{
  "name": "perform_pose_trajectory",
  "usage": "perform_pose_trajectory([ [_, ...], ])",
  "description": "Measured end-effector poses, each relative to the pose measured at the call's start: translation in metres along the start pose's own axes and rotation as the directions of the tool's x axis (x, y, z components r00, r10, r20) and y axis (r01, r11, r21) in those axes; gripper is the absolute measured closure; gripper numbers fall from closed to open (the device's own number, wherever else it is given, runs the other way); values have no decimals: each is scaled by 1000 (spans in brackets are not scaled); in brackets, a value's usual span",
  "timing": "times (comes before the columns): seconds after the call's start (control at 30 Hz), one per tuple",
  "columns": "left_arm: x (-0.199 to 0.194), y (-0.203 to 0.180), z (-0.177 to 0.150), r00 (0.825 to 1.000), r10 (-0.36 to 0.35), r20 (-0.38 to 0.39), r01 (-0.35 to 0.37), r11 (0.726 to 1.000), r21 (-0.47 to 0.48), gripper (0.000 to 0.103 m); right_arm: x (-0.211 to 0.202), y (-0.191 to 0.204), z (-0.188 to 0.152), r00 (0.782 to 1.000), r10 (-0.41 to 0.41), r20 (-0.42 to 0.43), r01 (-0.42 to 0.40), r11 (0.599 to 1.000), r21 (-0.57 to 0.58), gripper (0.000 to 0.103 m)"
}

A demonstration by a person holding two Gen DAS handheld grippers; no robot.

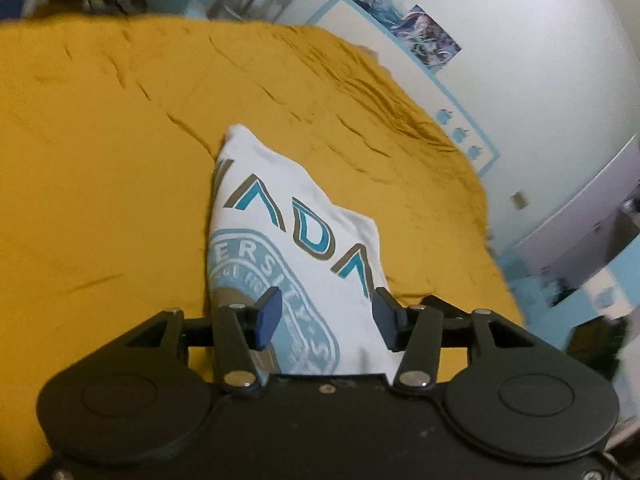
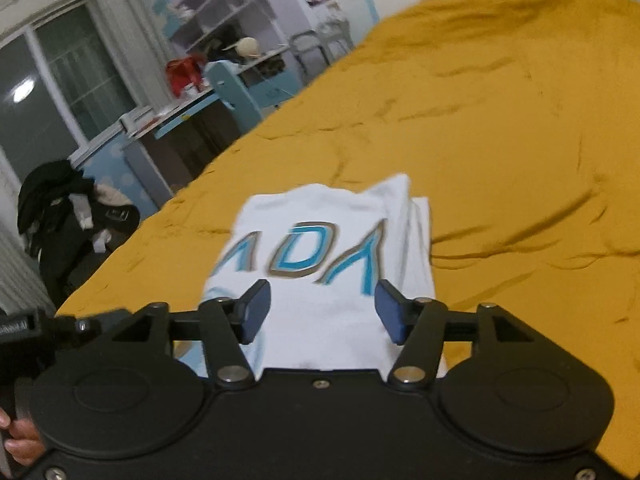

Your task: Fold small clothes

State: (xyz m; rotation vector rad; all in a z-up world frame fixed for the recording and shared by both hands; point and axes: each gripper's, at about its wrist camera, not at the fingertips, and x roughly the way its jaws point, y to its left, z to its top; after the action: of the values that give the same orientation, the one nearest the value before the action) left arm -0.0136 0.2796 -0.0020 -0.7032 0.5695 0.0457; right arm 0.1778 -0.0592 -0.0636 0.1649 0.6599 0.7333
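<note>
A white T-shirt (image 1: 280, 216) with blue lettering and a round blue crest lies folded into a narrow shape on the mustard-yellow bedspread (image 1: 100, 160). My left gripper (image 1: 326, 318) hovers over its near end, jaws open, the blue pads clear of the cloth. In the right wrist view the same shirt (image 2: 328, 240) lies flat on the bedspread (image 2: 500, 140), lettering facing up. My right gripper (image 2: 324, 312) stands open above its near edge with nothing pinched between the pads.
The bed's left edge runs diagonally past a desk (image 2: 180, 112) with clutter, a blue chair (image 2: 236, 88) and a pile of dark clothes (image 2: 68, 208). A wall with posters (image 1: 420, 28) borders the bed's far side. A hand (image 2: 16, 436) holds the other gripper's handle.
</note>
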Motion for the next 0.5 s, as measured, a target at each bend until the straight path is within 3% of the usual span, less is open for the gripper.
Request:
perform_pose_trajectory([
  [0.1, -25, -33, -22, 990, 138, 22, -140, 987, 74, 44, -30, 29, -13, 997, -80, 0, 80, 994, -77, 39],
  [0.23, -43, -61, -47, 978, 207, -21, -203, 970, 138, 43, -63, 55, -33, 981, -193, -24, 187, 971, -151, 34],
  [0.4, -63, -86, -70, 936, 353, 8, -346, 914, 210, 42, -97, 77, -49, 969, -246, -21, 236, 949, -211, 27],
  [0.5, -72, -96, -78, 927, 374, 15, -367, 901, 233, 42, -112, 89, -59, 964, -266, -12, 256, 939, -228, 25],
])
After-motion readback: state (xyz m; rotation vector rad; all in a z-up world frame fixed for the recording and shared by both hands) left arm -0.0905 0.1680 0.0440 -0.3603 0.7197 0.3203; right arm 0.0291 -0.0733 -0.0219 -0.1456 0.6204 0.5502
